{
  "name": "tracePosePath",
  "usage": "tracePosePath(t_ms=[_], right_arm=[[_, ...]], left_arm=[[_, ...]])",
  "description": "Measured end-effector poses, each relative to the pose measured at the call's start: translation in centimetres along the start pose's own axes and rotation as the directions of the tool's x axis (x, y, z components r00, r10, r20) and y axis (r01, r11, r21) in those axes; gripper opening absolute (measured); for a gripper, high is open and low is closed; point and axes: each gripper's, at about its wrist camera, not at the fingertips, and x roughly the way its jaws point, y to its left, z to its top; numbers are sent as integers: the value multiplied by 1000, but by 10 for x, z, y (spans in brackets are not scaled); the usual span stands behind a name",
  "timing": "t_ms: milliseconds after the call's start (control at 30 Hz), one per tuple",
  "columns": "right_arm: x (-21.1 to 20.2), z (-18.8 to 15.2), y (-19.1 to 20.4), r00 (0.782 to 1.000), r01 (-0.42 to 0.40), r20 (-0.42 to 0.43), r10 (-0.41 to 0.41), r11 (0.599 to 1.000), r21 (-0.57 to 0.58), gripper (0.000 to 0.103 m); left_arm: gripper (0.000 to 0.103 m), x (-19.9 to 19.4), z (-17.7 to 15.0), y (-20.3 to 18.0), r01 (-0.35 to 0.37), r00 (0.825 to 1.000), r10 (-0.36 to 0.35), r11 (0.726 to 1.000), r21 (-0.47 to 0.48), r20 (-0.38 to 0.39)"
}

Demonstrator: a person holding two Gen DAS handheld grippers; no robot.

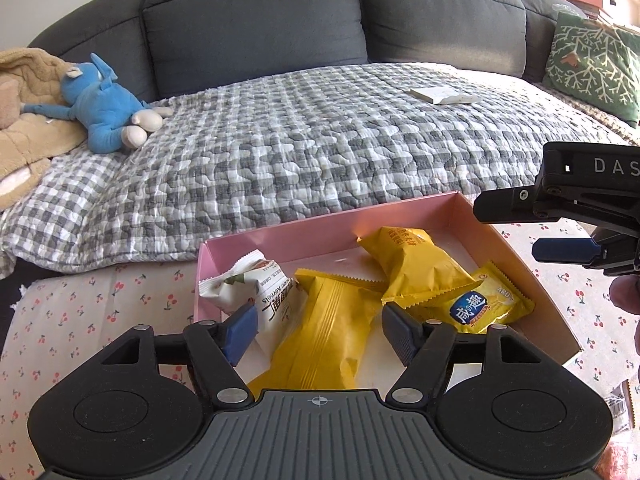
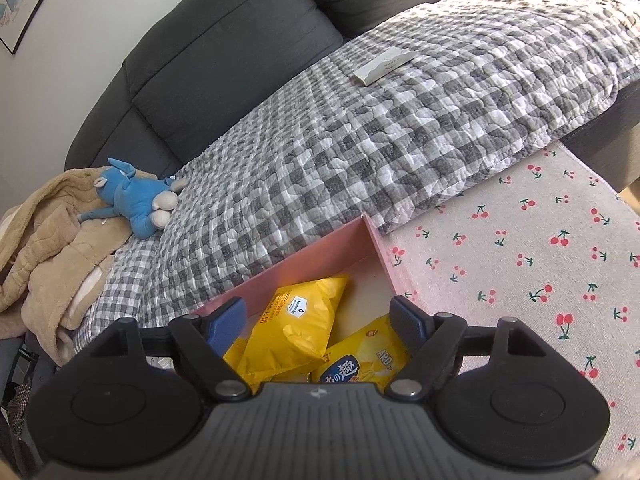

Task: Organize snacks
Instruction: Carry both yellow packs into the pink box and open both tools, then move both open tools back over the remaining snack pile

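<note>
A pink box [image 1: 400,216] stands on the cherry-print cloth and holds several snack packs. Inside are a white pack [image 1: 256,288], a long yellow pack [image 1: 324,336], a puffy yellow pack [image 1: 416,268] and a small yellow pack with a blue logo [image 1: 480,304]. My left gripper [image 1: 320,330] is open just above the long yellow pack and holds nothing. My right gripper [image 2: 320,322] is open over the box's right end, above the puffy yellow pack [image 2: 296,328] and the blue-logo pack [image 2: 360,360]. The right gripper also shows in the left wrist view [image 1: 532,228].
The box's far wall [image 2: 320,248] meets a sofa covered with a grey checked quilt [image 1: 320,132]. A blue plush toy [image 1: 108,108] and a tan blanket [image 1: 24,120] lie at the left. A flat white packet [image 1: 444,95] lies on the quilt. The cherry cloth [image 2: 520,260] extends right.
</note>
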Motion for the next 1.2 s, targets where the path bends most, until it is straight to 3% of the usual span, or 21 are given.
tracePosePath(t_ms=[400,1200], right_arm=[[-35,-13,14,1000,18,4,-18,996,-86,89],[-90,-72,29,995,89,-23,-96,974,-210,97]], left_arm=[[88,-37,-20,6,32,999,-32,999,-13,11],[99,-105,-97,20,94,995,-93,994,-50,22]])
